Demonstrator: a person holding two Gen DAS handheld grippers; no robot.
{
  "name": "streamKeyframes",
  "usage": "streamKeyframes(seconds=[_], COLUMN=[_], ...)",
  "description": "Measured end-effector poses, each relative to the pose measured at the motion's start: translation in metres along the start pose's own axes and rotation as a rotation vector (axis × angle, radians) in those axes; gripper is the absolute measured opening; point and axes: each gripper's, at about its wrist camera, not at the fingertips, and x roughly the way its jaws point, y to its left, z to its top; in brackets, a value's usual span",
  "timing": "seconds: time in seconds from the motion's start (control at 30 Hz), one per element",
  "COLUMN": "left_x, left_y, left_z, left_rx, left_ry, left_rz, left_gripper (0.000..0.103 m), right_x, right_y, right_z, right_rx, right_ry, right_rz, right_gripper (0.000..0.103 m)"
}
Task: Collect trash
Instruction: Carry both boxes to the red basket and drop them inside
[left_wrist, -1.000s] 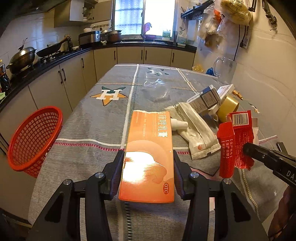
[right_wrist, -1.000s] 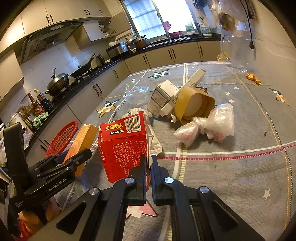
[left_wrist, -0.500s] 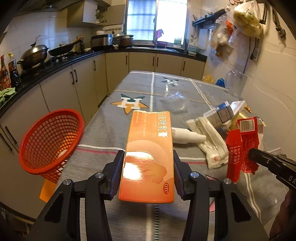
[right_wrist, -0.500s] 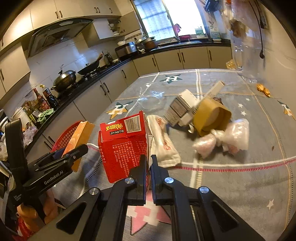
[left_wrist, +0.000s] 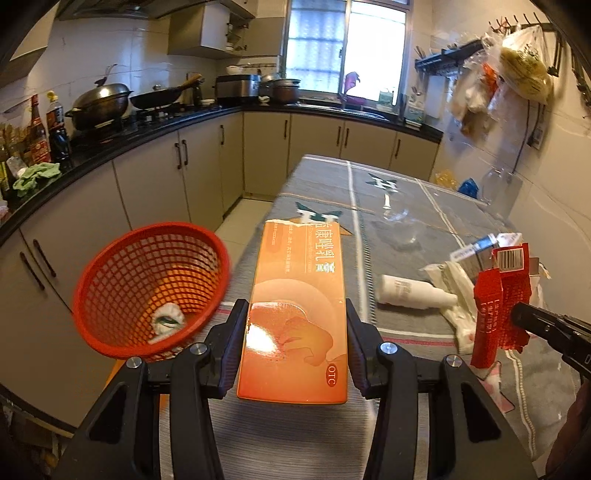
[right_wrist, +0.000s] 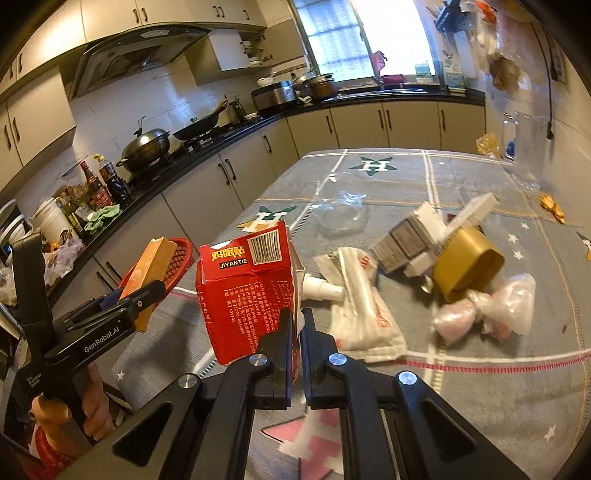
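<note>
— Both grippers have swung toward the table's near left edge since a second ago: the round red plastic mesh basket (left_wrist: 151, 291), then low at the left margin of the left wrist view, now sits large just left of the left gripper (left_wrist: 295, 347), its mouth tipped toward the camera.

— And the grey patterned tablecloth (left_wrist: 402, 221)?

— It now fills only the right half of the left view. The right wrist view shows more of the litter on it: a white crumpled paper wrapper (right_wrist: 360, 317), a gold cylindrical tin (right_wrist: 467, 264) on its side, a grey and white small carton (right_wrist: 404, 245), clear plastic bags (right_wrist: 491, 308) with pink contents. Most of these are cut off or hidden in the left view.

— What does the left view alone give?

— The basket's inside: one white crumpled wad (left_wrist: 166, 322) at the bottom. The right view sees only a sliver of rim behind the left gripper.

— The grips?

— The left gripper clamps the long flat orange cardboard box (left_wrist: 299, 310) by its long sides, just beside the basket rim, above the table edge. The right gripper (right_wrist: 298, 325) is pinched tight on a wall of the torn red cardboard box (right_wrist: 247, 295) with a barcode flap, lifted off the cloth.

— Smaller things?

— A white plastic bottle (left_wrist: 413, 293) lies on its side beside the wrapper.
</note>
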Motion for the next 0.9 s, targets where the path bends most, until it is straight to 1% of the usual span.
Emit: streamKeyframes(seconds=[0.2,0.47,0.73,0.9], left_x=[-0.007,-0.013,-0.013,-0.009], left_y=[0.034,0.079,0.107,0.119], left_z=[0.008,0.017,0.026,0.033], left_rx=[-0.034,-0.089,-0.125,-0.134], left_ry=[-0.028,-0.043,-0.045,-0.049], left_rz=[0.068,0.135,0.154,0.164], left_gripper=[0.047,0.047,0.047,0.047], right_x=[0.016,0.036,0.047,0.067], right_y=[0.024,0.061,0.094,0.116], right_z=[0.013,0.039,0.058,0.075], right_rx=[-0.036,-0.074,-0.114,-0.13], right_ry=[0.021,0.032,0.025,0.045], right_rz=[0.054,0.131,0.16,0.184], right_gripper=[0.005,0.005,0.005,0.005])
